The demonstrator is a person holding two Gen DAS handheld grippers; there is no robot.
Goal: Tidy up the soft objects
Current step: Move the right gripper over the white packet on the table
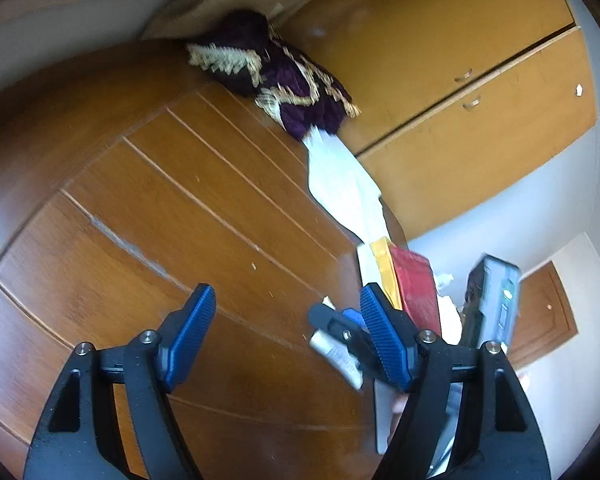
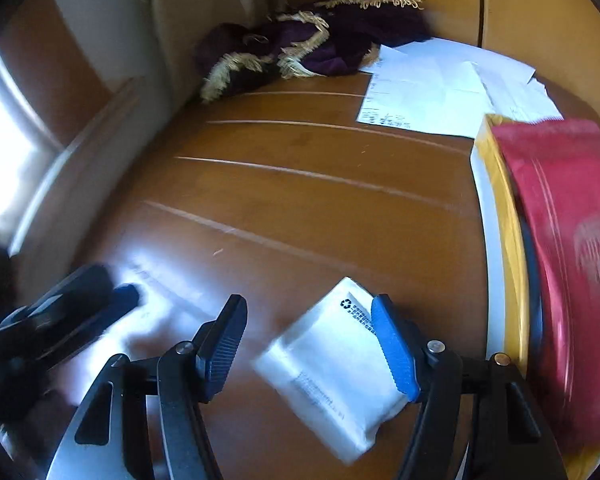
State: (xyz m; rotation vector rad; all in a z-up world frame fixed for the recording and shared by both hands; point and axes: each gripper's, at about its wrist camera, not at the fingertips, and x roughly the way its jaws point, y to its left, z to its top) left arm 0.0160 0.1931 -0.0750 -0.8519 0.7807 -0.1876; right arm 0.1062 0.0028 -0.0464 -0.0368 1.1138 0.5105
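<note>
white packet beneath open right tool

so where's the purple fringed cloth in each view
Left wrist view: the purple fringed cloth lies upper centre, at the far edge of the wooden tabletop, against the cabinet.
Right wrist view: the same cloth sits top centre, bunched at the back of the tabletop.
Shared landmark: the white papers lie right next to the cloth in both views, running toward the red box.
</note>
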